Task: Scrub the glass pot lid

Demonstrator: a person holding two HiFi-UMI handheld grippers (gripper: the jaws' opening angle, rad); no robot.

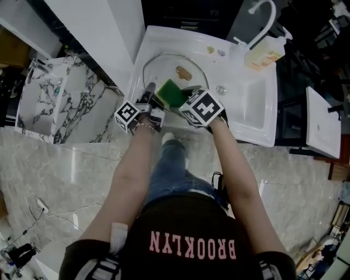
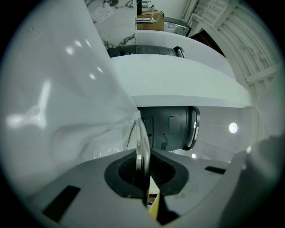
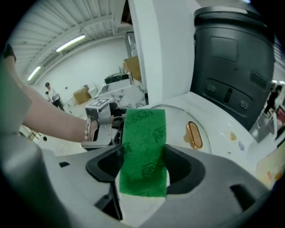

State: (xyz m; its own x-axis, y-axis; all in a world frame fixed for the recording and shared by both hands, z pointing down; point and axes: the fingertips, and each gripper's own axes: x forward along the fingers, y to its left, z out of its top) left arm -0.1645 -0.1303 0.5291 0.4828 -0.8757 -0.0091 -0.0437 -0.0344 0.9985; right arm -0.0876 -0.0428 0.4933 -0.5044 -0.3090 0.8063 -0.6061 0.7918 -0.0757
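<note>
A round glass pot lid (image 1: 164, 68) with a gold-brown handle (image 1: 184, 72) is held over the white sink (image 1: 257, 117). My left gripper (image 1: 149, 94) is shut on the lid's near-left rim, and that rim (image 2: 142, 149) runs edge-on between its jaws. My right gripper (image 1: 183, 96) is shut on a green scouring sponge (image 1: 172, 92), which lies against the lid's near part. In the right gripper view the sponge (image 3: 143, 151) stands out past the jaws. Beyond it are the lid (image 3: 178, 122), its handle (image 3: 193, 135), and the left gripper (image 3: 103, 122).
A white faucet (image 1: 262, 16) and a soap bottle (image 1: 264, 54) stand at the sink's far right, by the drain (image 1: 221, 89). A marble-patterned box (image 1: 54, 98) sits to the left. A dark bin (image 3: 231, 67) stands behind the sink. Below me are the person's legs.
</note>
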